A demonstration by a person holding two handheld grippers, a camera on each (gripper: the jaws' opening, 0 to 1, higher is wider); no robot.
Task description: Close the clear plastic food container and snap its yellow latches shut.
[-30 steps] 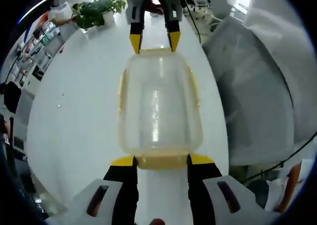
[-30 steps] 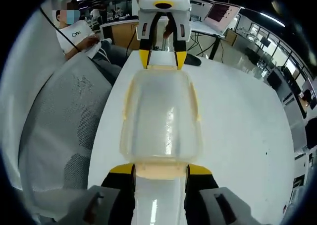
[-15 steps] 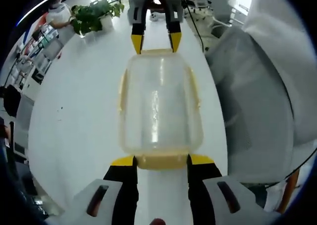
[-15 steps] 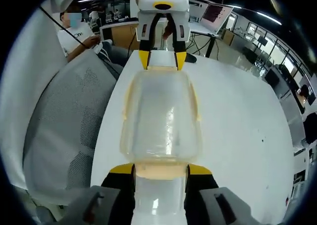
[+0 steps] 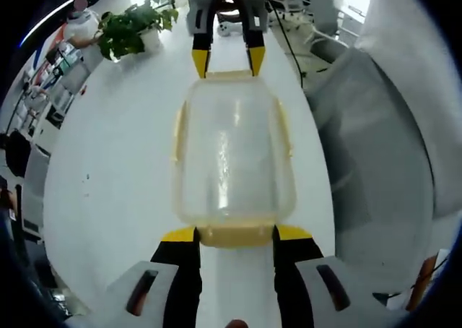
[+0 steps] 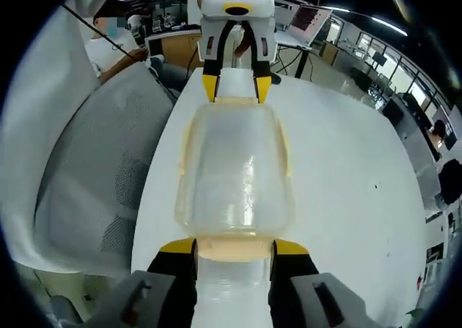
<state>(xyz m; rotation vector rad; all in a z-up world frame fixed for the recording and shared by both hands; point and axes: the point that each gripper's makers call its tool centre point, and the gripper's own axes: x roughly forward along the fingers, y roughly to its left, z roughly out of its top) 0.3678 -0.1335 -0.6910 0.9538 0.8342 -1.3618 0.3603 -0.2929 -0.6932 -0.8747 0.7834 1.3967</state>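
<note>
The left gripper (image 5: 225, 234) has its jaws spread wide on either side of the near yellow latch (image 5: 234, 234) of the container (image 5: 229, 154), tips against its end. The right gripper (image 6: 225, 247) does the same at the opposite end, jaws just as wide around its own latch (image 6: 232, 248). Each shows at the far end of the other's view.

Between the earlier pictures and now, nothing about this hold changes — only the background slides, so the hands are carrying or turning the container together. It sits with its lid on, held between the two grippers over the white table (image 5: 108, 147), near the edge by the grey chair (image 6: 94, 176). The long-side latches look flat already; whether the end ones have clicked, I cannot tell.
</note>
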